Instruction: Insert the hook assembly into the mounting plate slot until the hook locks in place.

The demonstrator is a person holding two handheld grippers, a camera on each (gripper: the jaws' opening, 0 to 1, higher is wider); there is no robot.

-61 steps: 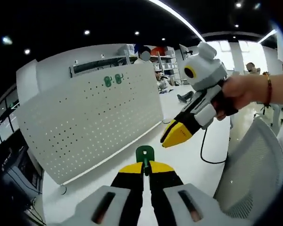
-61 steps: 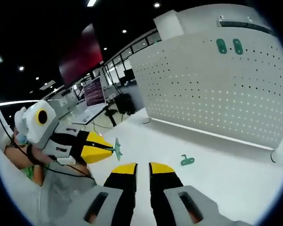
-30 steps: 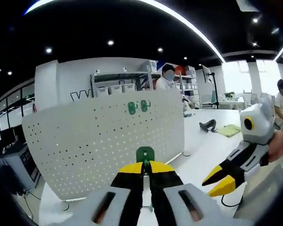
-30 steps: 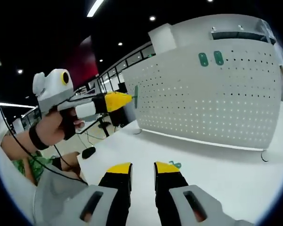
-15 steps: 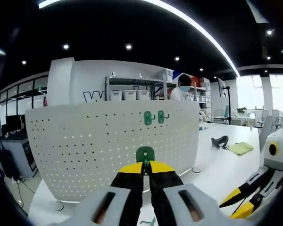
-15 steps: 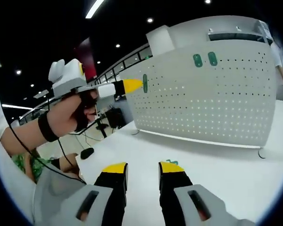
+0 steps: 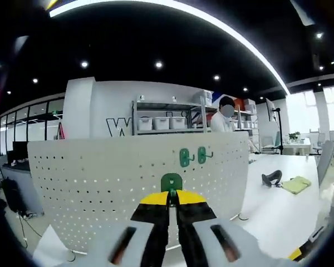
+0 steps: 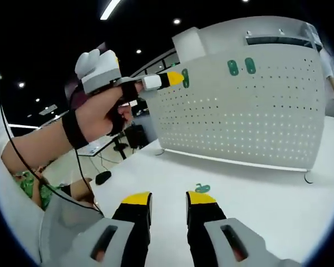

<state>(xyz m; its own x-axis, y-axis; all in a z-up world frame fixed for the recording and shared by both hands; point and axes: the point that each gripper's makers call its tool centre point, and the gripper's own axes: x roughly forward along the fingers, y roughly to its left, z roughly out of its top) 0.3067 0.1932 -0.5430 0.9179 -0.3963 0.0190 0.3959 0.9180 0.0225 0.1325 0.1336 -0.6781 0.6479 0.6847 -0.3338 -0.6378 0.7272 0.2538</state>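
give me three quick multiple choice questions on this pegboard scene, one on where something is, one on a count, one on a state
1. Where is the loose green hook?
A. on the white table
B. on the shelf
C. on a chair

2. How many green hooks already hang on the pegboard?
A. none
B. two
C. five

3. The left hand-held gripper is
A. open and empty
B. shut on a green hook
C. shut on a cable

Answers:
1 A, it lies on the table before the right hand-held gripper.
2 B, a pair near the top edge.
3 B, the hook sits between its tips.
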